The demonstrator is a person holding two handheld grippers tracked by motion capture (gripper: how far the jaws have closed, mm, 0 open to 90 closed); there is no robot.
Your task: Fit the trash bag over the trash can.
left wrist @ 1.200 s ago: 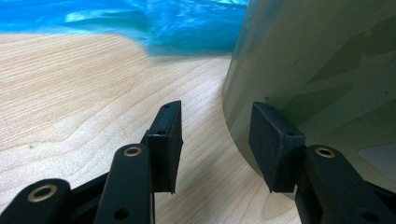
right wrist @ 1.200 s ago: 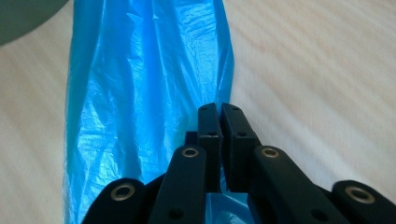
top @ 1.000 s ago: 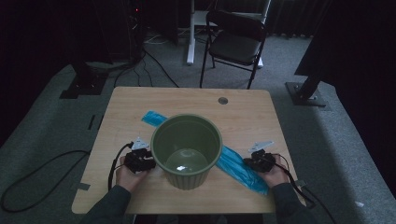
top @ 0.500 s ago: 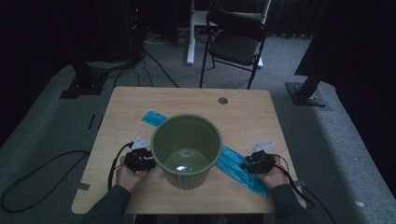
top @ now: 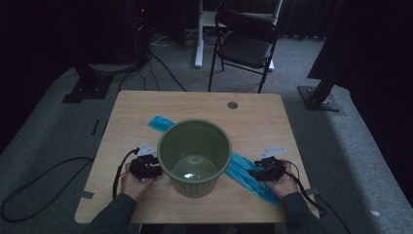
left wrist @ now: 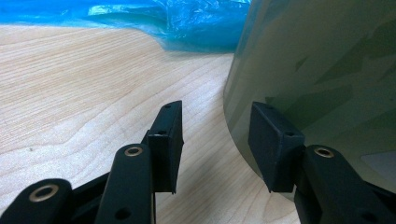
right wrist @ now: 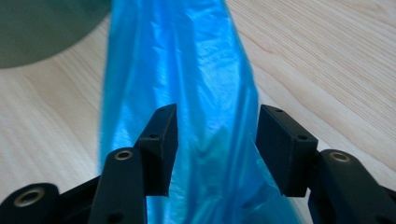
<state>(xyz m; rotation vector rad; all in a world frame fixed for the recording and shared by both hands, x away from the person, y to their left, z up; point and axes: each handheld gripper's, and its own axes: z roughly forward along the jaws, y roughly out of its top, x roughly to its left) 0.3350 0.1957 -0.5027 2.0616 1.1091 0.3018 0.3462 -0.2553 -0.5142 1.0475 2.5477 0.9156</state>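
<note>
A green ribbed bin (top: 195,186) stands upright on the wooden table (top: 146,107). A long blue plastic bag (top: 245,174) lies flat under it and sticks out at both sides. My left gripper (top: 155,168) rests low at the bin's left side. It is open, with bare table between its jaws (left wrist: 215,140) and one jaw close beside the bin wall (left wrist: 317,70). My right gripper (top: 252,173) sits over the bag at the bin's right. Its jaws (right wrist: 215,149) have just been opening and now stand apart on either side of the bag (right wrist: 187,70) without pressing it.
A black folding chair (top: 246,44) stands beyond the table's far edge. A small round hole (top: 232,105) marks the tabletop near the back. Cables run over the grey carpet at the left (top: 44,175). A dark stand base (top: 319,95) sits at the right.
The right hand has edged slightly toward the bin along the bag. The bin, the bag and the left gripper have stayed put.
</note>
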